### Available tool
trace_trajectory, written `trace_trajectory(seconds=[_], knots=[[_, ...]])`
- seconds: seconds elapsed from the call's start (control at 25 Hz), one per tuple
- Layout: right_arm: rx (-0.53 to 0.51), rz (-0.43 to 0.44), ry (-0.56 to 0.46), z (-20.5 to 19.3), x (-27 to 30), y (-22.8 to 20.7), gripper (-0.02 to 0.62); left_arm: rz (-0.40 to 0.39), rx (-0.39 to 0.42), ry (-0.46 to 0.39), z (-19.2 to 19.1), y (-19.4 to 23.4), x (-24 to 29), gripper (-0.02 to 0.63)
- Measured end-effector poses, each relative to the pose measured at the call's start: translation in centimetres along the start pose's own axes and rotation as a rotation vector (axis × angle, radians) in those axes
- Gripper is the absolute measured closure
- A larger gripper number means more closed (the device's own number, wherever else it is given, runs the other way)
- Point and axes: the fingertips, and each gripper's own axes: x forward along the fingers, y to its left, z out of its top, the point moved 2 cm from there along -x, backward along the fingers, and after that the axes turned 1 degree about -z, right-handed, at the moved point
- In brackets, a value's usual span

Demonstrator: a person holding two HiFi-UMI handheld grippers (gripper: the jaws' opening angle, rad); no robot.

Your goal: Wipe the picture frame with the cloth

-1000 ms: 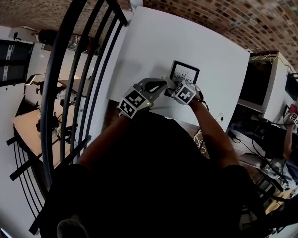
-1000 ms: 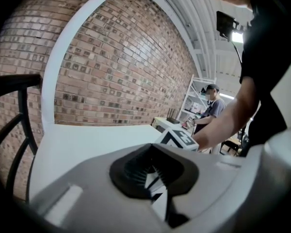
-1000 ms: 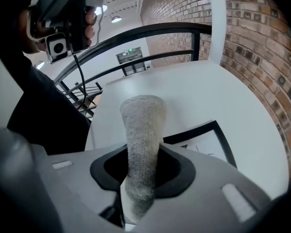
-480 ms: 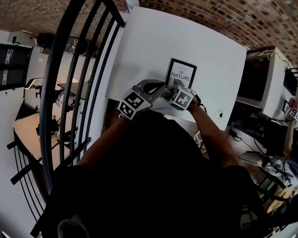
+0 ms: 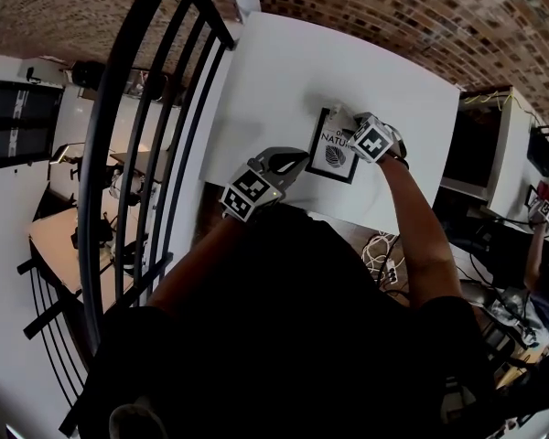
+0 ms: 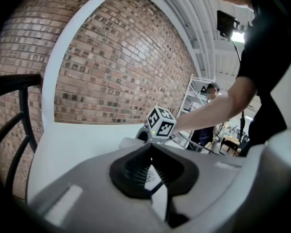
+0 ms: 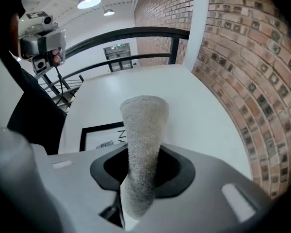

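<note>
Picture frame (image 5: pixel 333 156), black-rimmed and rectangular with a white print inside, sits near the near edge of the white desk (image 5: pixel 284 71), about midway along that edge. Whether it lies flat or is tipped up cannot be told. On the print the capitals "NATUR" can be read, the end of the word covered by the right tongs, with "OF" in smaller letters above and a dark leaf-like emblem below.

A grey, nubbly cloth (image 7: pixel 141 130), rolled into a thick finger, is clamped between the jaws of the right tongs (image 7: pixel 141 154) and sticks out well past them. In the head view its free end is at the frame's far edge, towards the far left corner of the frame. The right gripper view shows the frame's black rim just left of the cloth, with a printed "N" beside it.

The left tongs (image 6: pixel 151 152) are at the frame's lower left edge, jaws drawn narrow on it. A strip of black rim and white print shows in the slit between them.

The person's bare right forearm (image 5: pixel 412 218) reaches across the desk's near right corner. A black metal railing (image 5: pixel 156 108) stands beyond the desk's left edge, and a red brick wall (image 7: pixel 242 57) rises behind the far edge.
</note>
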Motion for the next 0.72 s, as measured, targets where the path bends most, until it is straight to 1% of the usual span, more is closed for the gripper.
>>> trace_trajectory(seconds=[0.12, 0.2, 0.32, 0.48, 0.6, 0.72], knots=[[-0.052, -0.056, 0.033, 0.5, 0.5, -2.2, 0.482, 0.008, -0.003, 0.004, 0.0, 0.3, -0.3, 0.604], [-0.055, -0.068, 0.059, 0.4, 1.3, -2.7, 0.482, 0.011, -0.001, 0.006, 0.1, 0.5, -0.4, 0.604], [-0.046, -0.052, 0.078, 0.0, 2.8, -1.8, 0.482, 0.022, -0.005, 0.007, -0.1, 0.9, -1.1, 0.604], [-0.026, -0.023, 0.062, -0.3, 3.3, -0.4, 0.482, 0.036, -0.017, 0.013, -1.1, 1.5, -1.5, 0.604], [-0.022, 0.024, 0.064, -0.8, 3.4, 1.0, 0.482, 0.03, -0.018, 0.015, -1.3, 1.4, -1.3, 0.604], [-0.007, 0.043, 0.064, -1.3, 3.5, 2.8, 0.482, 0.018, -0.012, 0.015, -1.2, 1.0, -1.2, 0.604]])
